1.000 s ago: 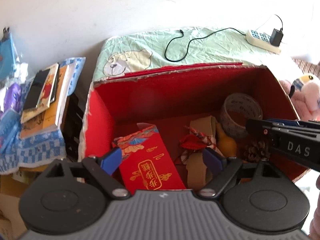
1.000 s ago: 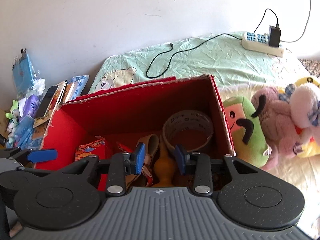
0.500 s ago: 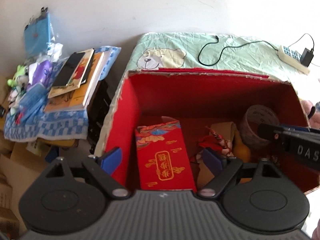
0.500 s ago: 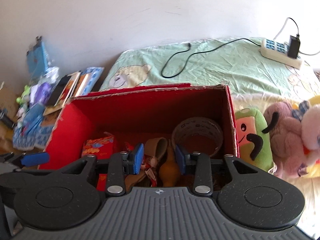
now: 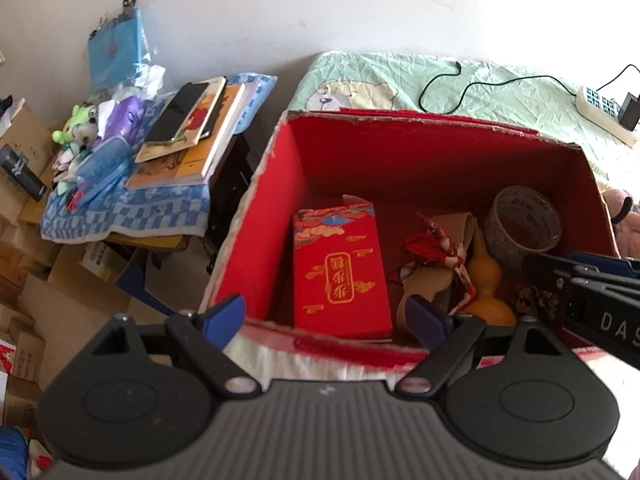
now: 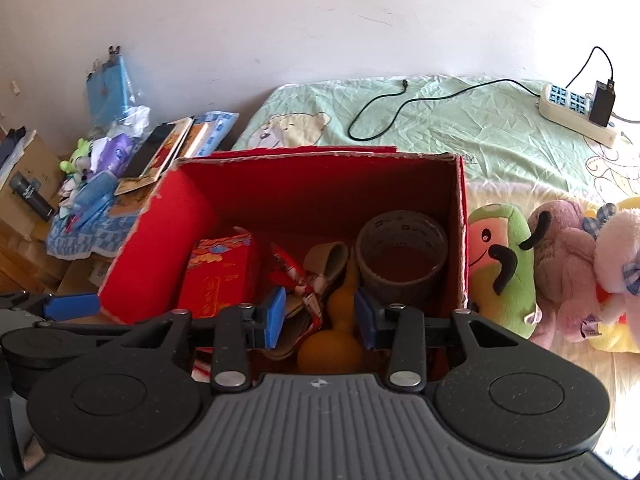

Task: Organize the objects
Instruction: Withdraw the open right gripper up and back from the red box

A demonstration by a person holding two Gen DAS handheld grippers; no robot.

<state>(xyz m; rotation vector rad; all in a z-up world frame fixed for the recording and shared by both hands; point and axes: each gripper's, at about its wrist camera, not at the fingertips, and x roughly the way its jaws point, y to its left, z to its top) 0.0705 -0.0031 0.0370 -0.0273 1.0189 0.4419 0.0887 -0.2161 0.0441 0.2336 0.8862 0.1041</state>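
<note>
An open red box stands on the bed. Inside it lie a red gift packet, a red tassel knot, a yellow gourd, a tape roll and a pine cone. My left gripper hangs open and empty over the box's near rim. My right gripper is open with a narrow gap, above the gourd and near the tape roll; it grips nothing. Its fingers also show at the right edge of the left wrist view.
Plush toys lie right of the box. A power strip and black cable rest on the green sheet behind. Left of the box, a side table holds stacked books and clutter; cardboard boxes are on the floor.
Both grippers have drawn back and up from the box. The left view has swung left, so the box's near rim and the side table now show. Jaw openings are unchanged.
</note>
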